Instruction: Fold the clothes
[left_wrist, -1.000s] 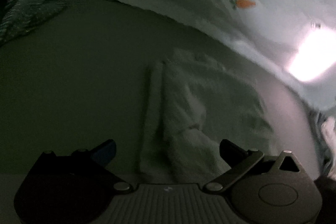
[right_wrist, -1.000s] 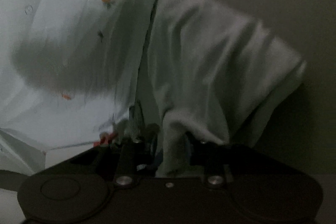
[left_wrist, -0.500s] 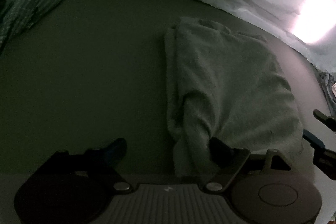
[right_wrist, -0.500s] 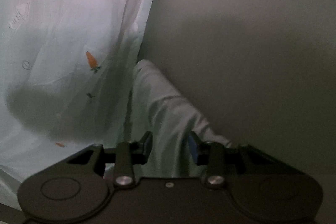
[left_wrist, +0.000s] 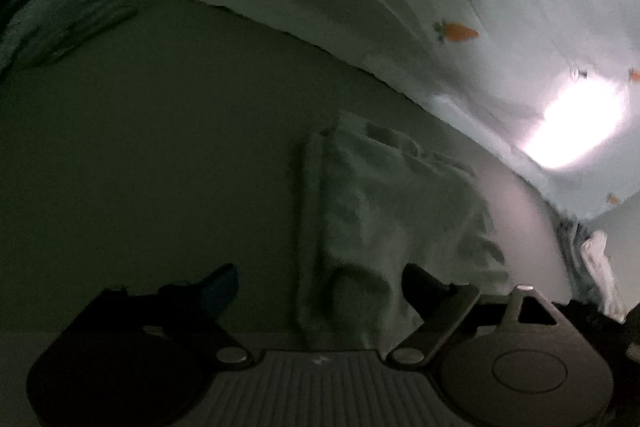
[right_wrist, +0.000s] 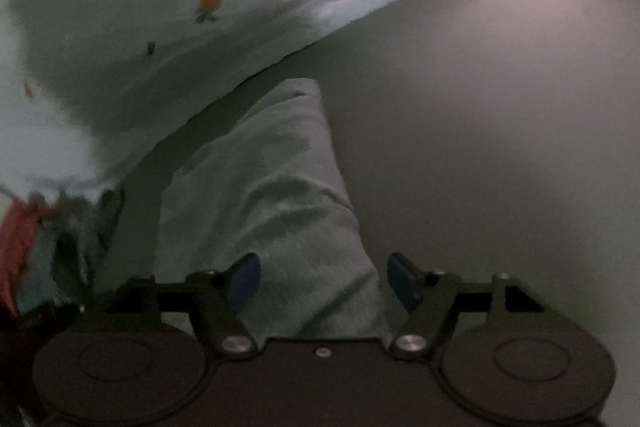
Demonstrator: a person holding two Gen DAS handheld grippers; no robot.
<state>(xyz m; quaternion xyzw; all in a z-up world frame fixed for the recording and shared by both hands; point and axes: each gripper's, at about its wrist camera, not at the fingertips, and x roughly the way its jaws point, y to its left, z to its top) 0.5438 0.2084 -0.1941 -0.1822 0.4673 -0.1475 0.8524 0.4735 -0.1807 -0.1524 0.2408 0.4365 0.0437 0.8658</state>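
Note:
A folded pale grey-green garment [left_wrist: 384,211] lies flat on the dark surface [left_wrist: 160,167]; it also shows in the right wrist view [right_wrist: 272,203]. My left gripper [left_wrist: 320,287] is open, its jaws spread wide over the garment's near edge, holding nothing. My right gripper [right_wrist: 324,283] is open too, its blue-padded fingers [right_wrist: 244,281] straddling the garment's near end without pinching it.
A white sheet with small carrot prints [left_wrist: 456,31] borders the far side of the surface, with a bright light patch [left_wrist: 580,135] on it. More clothes lie at the far left [left_wrist: 68,23] and at the right edge [left_wrist: 596,267]. Red and dark fabric [right_wrist: 24,239] sits left of my right gripper.
The right gripper has let go of the garment and opened wide. Both grippers shifted over the folded garment, which now lies flat on the surface.

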